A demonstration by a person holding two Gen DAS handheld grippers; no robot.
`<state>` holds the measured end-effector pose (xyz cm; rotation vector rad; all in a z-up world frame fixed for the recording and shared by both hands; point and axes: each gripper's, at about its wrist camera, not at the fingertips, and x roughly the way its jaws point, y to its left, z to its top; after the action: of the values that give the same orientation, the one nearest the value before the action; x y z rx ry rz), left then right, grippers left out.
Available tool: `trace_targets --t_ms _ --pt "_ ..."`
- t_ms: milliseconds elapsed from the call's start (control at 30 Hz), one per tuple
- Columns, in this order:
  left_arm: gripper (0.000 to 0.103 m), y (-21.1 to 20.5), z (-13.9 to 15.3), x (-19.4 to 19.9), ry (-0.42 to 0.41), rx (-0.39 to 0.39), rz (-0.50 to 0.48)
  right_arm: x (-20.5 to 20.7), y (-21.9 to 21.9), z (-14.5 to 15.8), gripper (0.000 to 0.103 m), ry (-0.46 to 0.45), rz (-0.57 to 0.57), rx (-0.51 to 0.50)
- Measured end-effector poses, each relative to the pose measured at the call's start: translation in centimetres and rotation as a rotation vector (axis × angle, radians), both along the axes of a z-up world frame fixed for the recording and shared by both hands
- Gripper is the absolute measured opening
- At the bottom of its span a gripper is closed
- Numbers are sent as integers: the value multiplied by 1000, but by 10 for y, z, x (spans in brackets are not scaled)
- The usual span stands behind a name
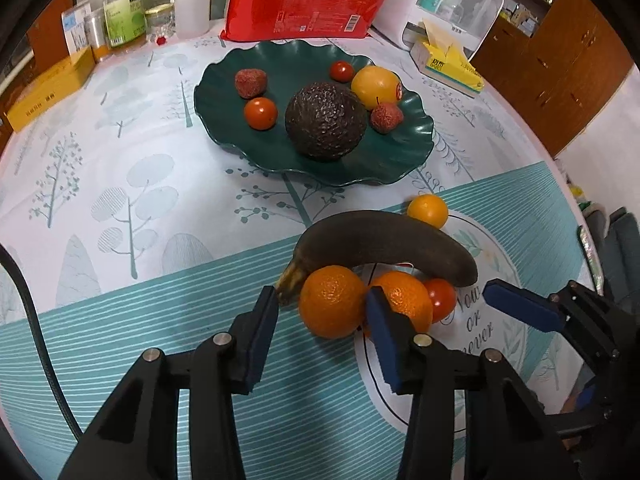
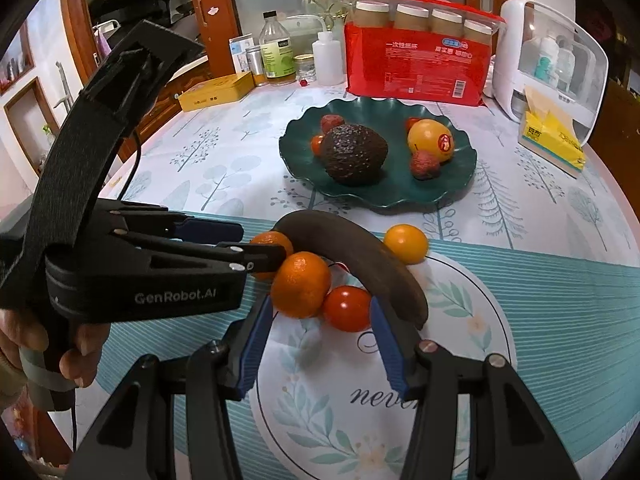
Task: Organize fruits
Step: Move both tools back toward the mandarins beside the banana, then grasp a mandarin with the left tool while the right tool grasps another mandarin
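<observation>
Where the striped band meets the round leaf motif near the table's front edge: cluster of loose fruit. Left gripper spread wide around one mandarin, blue pads flanking its sides, contact uncertain. Right gripper spread wide, framing second mandarin and cherry tomato, not closed on either. Blackened, curved banana lying across the cluster's far side. Small yellow fruit just beyond. Green scalloped plate toward mid-table, holding avocado.
</observation>
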<state>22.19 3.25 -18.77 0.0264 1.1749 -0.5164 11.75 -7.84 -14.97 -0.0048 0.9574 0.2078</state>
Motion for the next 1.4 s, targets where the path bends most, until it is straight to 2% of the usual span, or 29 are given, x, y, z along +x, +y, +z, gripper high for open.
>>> trace_targets --t_ms 133,233,333,633,667,700,1200,1400 --pt "29 1 2 -4 -7 -18 -29 4 3 0 51 -4 14 3" --pt "27 0 6 -7 -32 6 -49 8 7 0 51 -6 26 0" --pt "26 5 7 -6 -29 -6 -39 13 12 -4 51 -1 37 -11" --pt "26 10 7 -3 -12 -20 -40 27 33 -21 51 8 82 -105" --pt "26 10 6 -2 -10 -22 -41 28 35 -22 50 5 87 -118" --pt "26 10 6 -2 -8 -23 -41 30 36 -23 40 7 91 -120" --pt "28 -7 3 -1 -4 10 -101 6 23 -15 38 43 128 -66" --pt "38 -15 -5 -4 30 44 -105 3 19 -12 38 47 112 -53"
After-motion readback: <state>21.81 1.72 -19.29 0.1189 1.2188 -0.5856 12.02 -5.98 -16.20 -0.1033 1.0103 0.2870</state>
